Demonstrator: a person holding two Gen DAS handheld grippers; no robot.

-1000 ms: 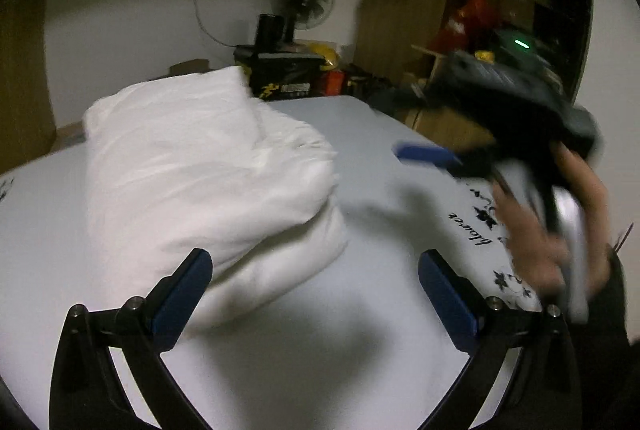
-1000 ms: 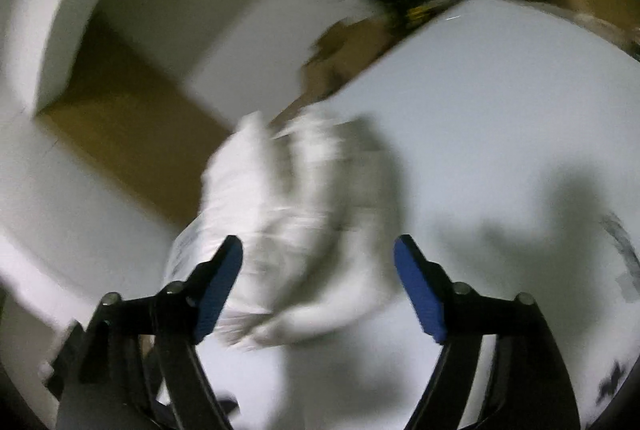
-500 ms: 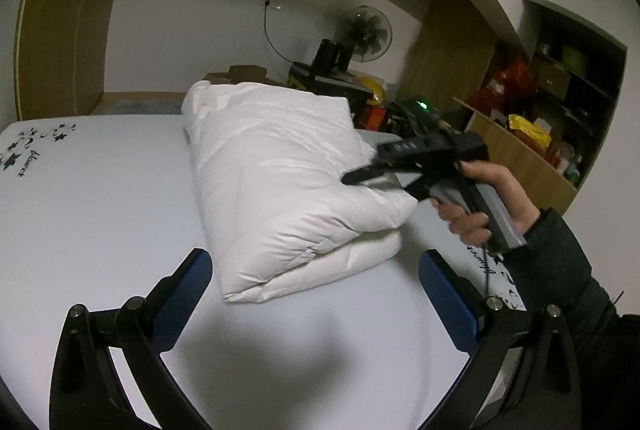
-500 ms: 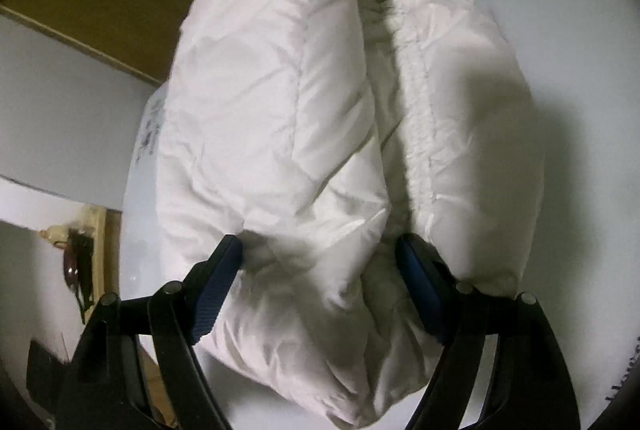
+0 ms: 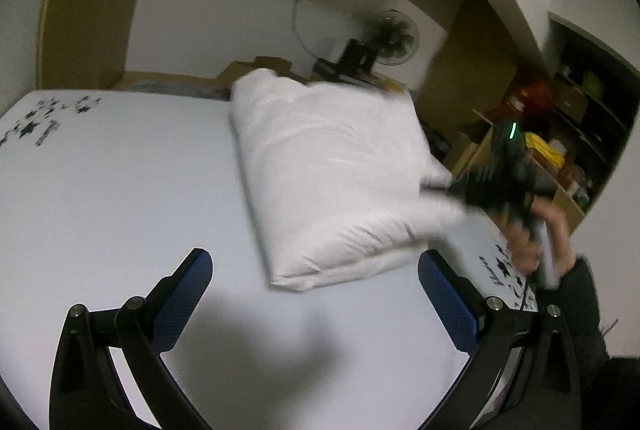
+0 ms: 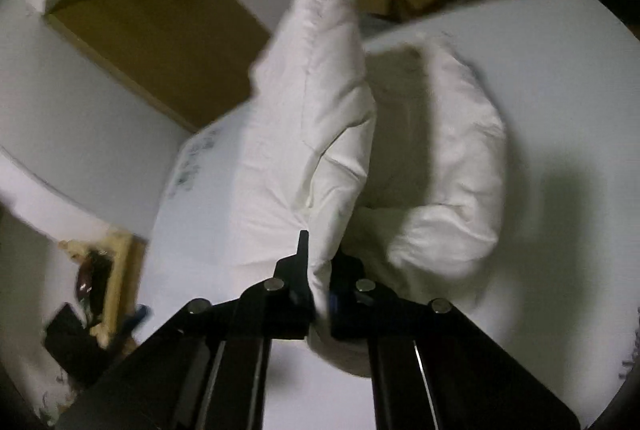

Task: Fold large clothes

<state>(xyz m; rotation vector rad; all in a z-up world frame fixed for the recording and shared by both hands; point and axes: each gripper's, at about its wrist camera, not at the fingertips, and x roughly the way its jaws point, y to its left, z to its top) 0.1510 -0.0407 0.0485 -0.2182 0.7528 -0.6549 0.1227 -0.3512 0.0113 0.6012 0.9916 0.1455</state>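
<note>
Centrally, a folded white puffy jacket [image 5: 332, 170] lies on a white bed [image 5: 120, 190]. Right tongs [image 6: 320, 294] are clenched on its upper layer's edge, lifting it. Left tongs [image 5: 316, 290] hang released, near the jacket's front edge.

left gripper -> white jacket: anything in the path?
Nothing visible. The left gripper is open, with only bare white bed sheet between it and the near edge of the folded white jacket. The right gripper is already shut on the jacket's right edge, off to the side.
</note>
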